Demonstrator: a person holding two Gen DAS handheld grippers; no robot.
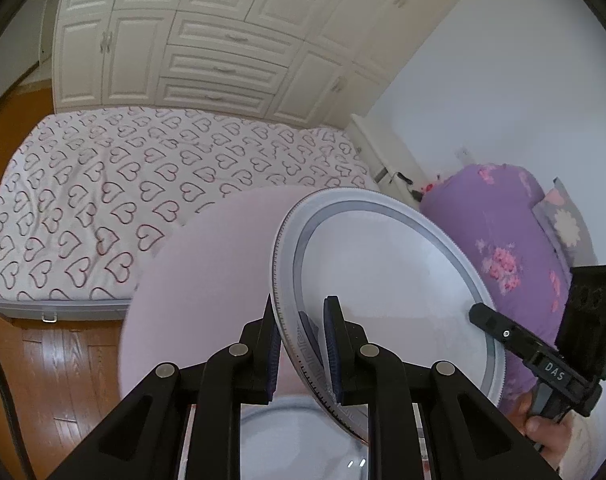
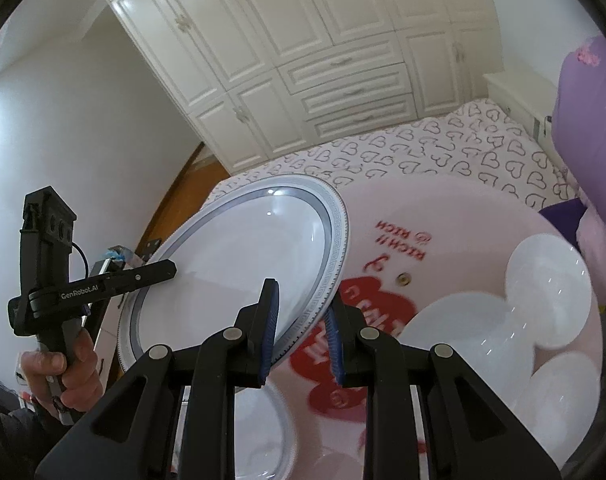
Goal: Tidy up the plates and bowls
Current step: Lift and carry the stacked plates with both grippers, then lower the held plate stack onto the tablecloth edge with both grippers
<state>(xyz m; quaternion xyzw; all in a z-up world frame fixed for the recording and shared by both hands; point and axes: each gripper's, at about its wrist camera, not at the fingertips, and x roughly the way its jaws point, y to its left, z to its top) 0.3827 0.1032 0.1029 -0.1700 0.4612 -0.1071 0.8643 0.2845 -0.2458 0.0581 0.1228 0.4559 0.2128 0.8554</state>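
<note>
1. The large plate (image 1: 387,280) with the grey patterned rim was held in the air above the pink round table (image 2: 443,216), tilted steeply, not lying flat
2. The left gripper (image 1: 303,344) was clenched on the near edge of the plate, its blue pads (image 1: 331,344) set on either side of the rim; the opposite edge was taken by the right gripper (image 2: 303,328), whose pads straddled the rim, though a small gap showed on one side, so I cannot tell how firmly it pinched
3. A two-sided hold probably suited a wide, smooth plate: one pinch at the rim alone would let it swing, and two opposed grips kept it steady for carrying
4. The plate's face was turned up and toward the right gripper's camera, with its back toward the bed (image 1: 103,184); being round it had no long axis of its own, but the line between the two grips ran across its width, and the far rim stood higher than the near one
5. Another plate (image 2: 259,436) lay flat on the table beneath, so the held one was likely bound for a stack there
6. Three white bowls (image 2: 547,276) sat together on the far right of the table, well apart from the lifted plate
</note>
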